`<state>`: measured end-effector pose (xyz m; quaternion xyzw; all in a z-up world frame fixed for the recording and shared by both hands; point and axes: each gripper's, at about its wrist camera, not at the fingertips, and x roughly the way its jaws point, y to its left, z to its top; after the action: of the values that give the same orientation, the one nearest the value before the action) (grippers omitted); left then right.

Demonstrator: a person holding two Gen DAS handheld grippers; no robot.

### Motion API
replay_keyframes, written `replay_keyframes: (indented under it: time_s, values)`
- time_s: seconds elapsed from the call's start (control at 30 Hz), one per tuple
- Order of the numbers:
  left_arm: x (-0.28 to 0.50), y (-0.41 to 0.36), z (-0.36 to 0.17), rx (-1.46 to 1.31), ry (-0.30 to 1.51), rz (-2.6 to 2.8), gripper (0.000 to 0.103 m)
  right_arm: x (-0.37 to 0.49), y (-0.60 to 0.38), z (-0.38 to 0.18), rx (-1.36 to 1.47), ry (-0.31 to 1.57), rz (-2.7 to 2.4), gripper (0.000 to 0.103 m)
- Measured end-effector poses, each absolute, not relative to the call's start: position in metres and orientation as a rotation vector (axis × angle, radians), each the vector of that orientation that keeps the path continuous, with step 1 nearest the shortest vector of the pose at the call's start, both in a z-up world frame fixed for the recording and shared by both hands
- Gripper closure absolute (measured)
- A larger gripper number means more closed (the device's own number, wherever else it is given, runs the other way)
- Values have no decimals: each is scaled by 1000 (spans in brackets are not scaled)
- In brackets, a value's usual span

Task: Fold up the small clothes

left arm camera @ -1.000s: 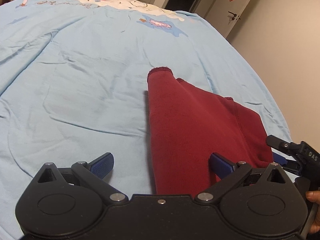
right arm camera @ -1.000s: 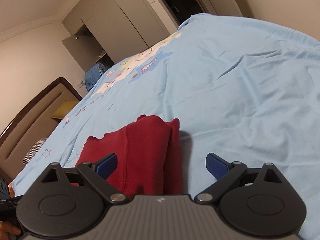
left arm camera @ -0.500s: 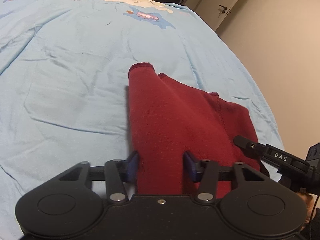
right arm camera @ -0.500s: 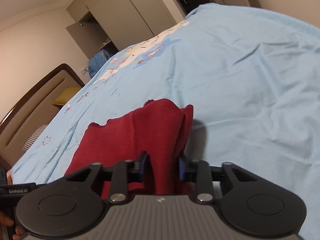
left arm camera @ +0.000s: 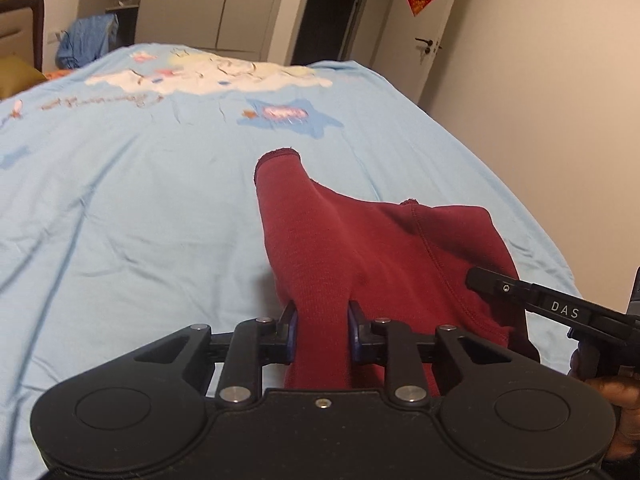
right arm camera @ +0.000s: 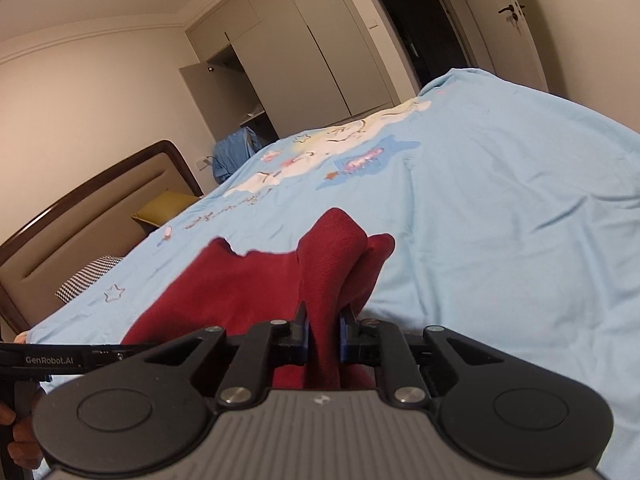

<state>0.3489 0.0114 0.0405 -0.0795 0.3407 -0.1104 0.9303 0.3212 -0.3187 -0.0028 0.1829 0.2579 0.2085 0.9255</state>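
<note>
A dark red knit garment (left arm camera: 360,248) lies partly folded on the light blue bedsheet (left arm camera: 120,220). My left gripper (left arm camera: 322,326) is shut on the garment's near edge and lifts it a little off the sheet. My right gripper (right arm camera: 323,330) is shut on another part of the red garment (right arm camera: 248,288), pinching a raised ridge of cloth. The right gripper's black body (left arm camera: 560,308) shows at the right of the left wrist view. The left gripper's body (right arm camera: 60,360) shows at the left of the right wrist view.
The bedsheet (right arm camera: 500,220) has a cartoon print (left arm camera: 208,76) at its far end. A brown headboard (right arm camera: 80,220), a yellow pillow (right arm camera: 164,208) and a checked pillow (right arm camera: 88,276) stand at one side. White wardrobes (right arm camera: 300,60), a door (left arm camera: 424,32) and blue clothing (left arm camera: 86,40) lie beyond.
Both grippers went from wide open around the garment's edge to shut on it. Both have since risen, lifting the near cloth off the sheet.
</note>
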Motion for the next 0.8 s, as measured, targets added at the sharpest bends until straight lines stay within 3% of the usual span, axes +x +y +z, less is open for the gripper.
replay_keyframes:
  time_s: [0.37, 0.53, 0.63, 0.7, 0.77, 0.8]
  values:
    - [370, 62, 20, -231, 761, -107, 77, 382, -252, -6, 313, 604, 494, 88]
    - [372, 70, -3, -265, 803, -81, 72, 381, -236, -19, 250, 653, 456, 86]
    - [368, 71, -6, -261, 809, -53, 65, 376, -236, -22, 205, 658, 428, 75]
    - [363, 71, -4, -249, 794, -40, 52, 370, -238, -20, 185, 653, 418, 69]
    - [353, 71, 2, -235, 766, -29, 39, 362, -240, -15, 168, 638, 409, 49]
    - [349, 70, 5, -226, 752, -22, 36, 358, -241, -13, 160, 627, 406, 45]
